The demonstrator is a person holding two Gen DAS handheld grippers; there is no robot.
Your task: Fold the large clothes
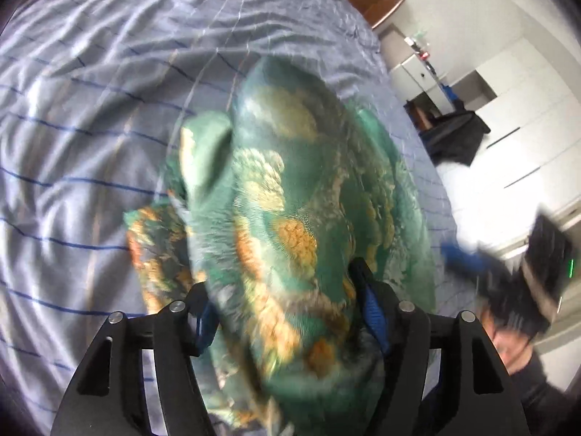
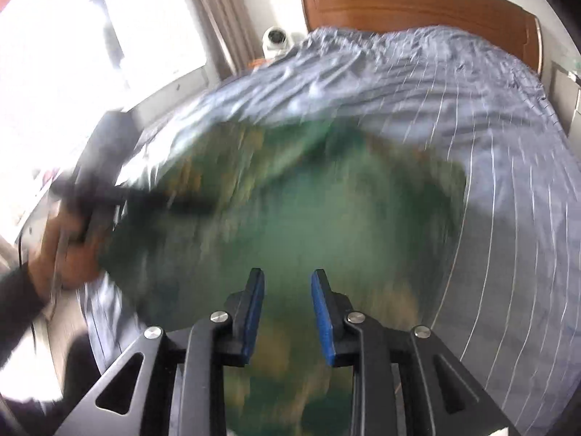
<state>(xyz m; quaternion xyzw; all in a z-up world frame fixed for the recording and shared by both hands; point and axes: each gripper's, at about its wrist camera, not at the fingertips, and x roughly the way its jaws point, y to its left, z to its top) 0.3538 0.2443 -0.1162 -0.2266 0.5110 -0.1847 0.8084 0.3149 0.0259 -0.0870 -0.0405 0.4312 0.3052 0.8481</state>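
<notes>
A green garment [image 1: 283, 196] with orange and cream leaf print lies bunched on the bed sheet [image 1: 90, 116]. My left gripper [image 1: 279, 276] stands wide with a thick fold of the garment loose between its blue pads [image 1: 374, 312]. In the right wrist view the same garment [image 2: 326, 210] is a blurred green spread. My right gripper [image 2: 287, 272] hovers over its near edge, its jaws a narrow gap apart with nothing clamped between them. A hand [image 2: 69, 250] holds the left gripper [image 2: 105, 167] at the garment's left edge. The right gripper's body [image 1: 544, 254] shows blurred at the right.
The blue-grey striped sheet [image 2: 490, 145] covers the whole bed, up to a wooden headboard [image 2: 417, 7]. White cabinets [image 1: 508, 127] and a dark bundle [image 1: 454, 134] stand beyond the bed's right side. A bright window [image 2: 90, 36] and a small white device [image 2: 276, 40] are at the far left.
</notes>
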